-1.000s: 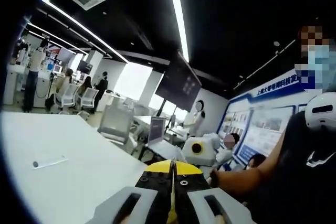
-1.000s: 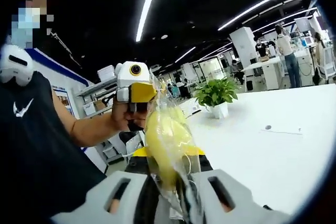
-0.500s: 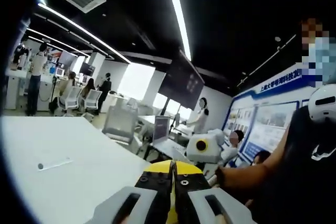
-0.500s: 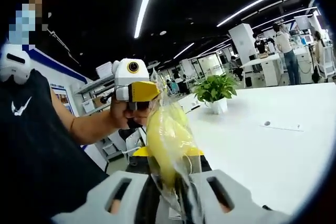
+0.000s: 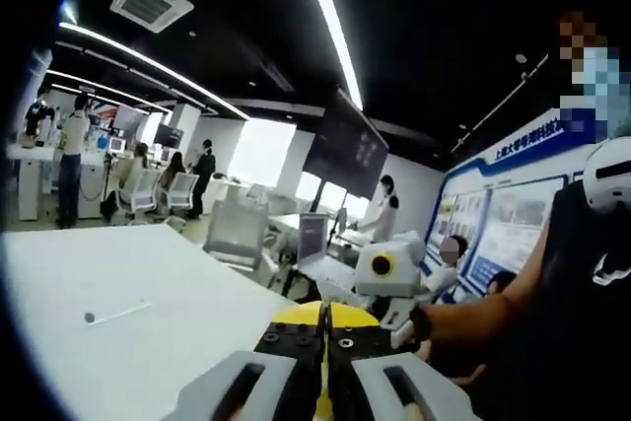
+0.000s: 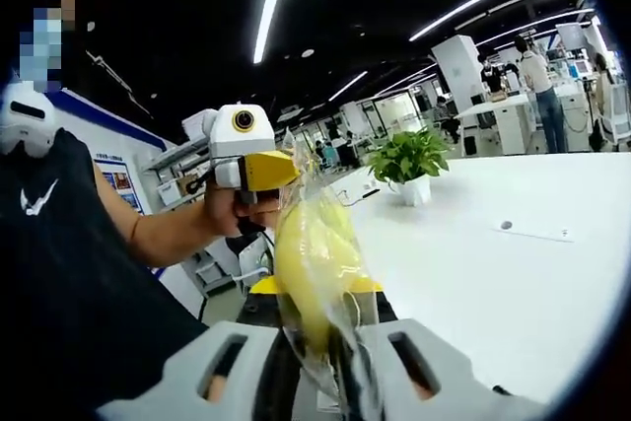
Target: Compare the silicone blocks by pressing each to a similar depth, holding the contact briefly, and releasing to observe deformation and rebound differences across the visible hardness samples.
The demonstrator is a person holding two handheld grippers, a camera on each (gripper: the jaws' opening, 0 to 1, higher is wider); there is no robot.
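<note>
My right gripper point(image 6: 315, 295) is shut on a yellow soft piece in a clear plastic bag point(image 6: 314, 255), which stands up between the jaws and is held in the air. The bag's crinkled top reaches up beside my left gripper point(image 6: 248, 171), which a hand holds just behind and to the left of it. In the left gripper view my left gripper point(image 5: 323, 334) has its jaws pressed together with nothing visible between them. The right gripper's white body point(image 5: 386, 268) shows beyond it to the right, on a bare forearm.
A wide white table point(image 5: 128, 342) point(image 6: 513, 293) lies below both grippers, with a small pen-like item point(image 5: 113, 315) point(image 6: 534, 231) on it. A potted green plant point(image 6: 409, 163) stands on its far side. Office chairs, desks and several people fill the room behind.
Both views have shifted slightly with the hands. The left gripper sits a little higher in the right gripper view. The bagged yellow piece stays clamped.
</note>
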